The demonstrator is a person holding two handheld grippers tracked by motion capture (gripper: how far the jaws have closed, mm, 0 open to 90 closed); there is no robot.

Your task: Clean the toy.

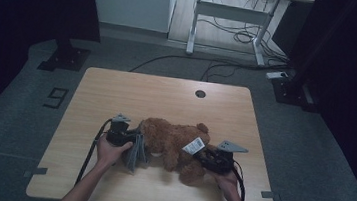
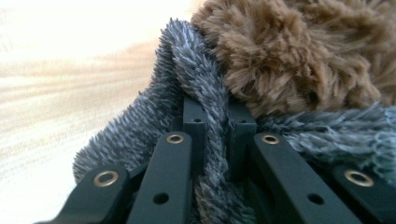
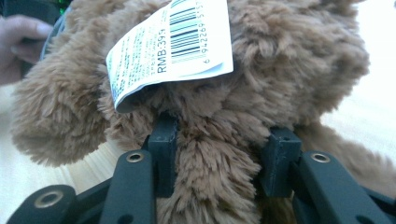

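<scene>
The brown plush bear (image 1: 174,143) lies on the pale wooden surface (image 1: 117,94), in its near half and about midway between the left and right edges. We see its long axis running roughly left to right across the surface, with a slight slant toward the near right corner; a rounded part sticks up at its far right end, and two stubby limbs reach toward the near edge. Which end is the head we cannot tell. A white paper tag (image 1: 193,145) with a barcode hangs on its right part.

A grey fleecy cloth (image 1: 137,152) lies bunched against the bear's left end, touching the brown fur and falling toward the near edge. Our left gripper (image 1: 134,140) comes in from the left, and its jaws are clamped tight on a fold of that cloth, the pile squeezed between the pads (image 2: 194,128). Our right gripper (image 1: 203,156) comes in from the right, just beside the tag, and its jaws stand fairly narrow with a thick lobe of the bear's fur between them, the pads (image 3: 163,135) pressing into it on both sides.

Nothing else sits on the surface near the bear except a round cable hole (image 1: 200,94) close to the far edge, well apart from the work. Beyond the far edge, on the floor, stands a white desk frame (image 1: 230,15) with loose cables (image 1: 243,37).
</scene>
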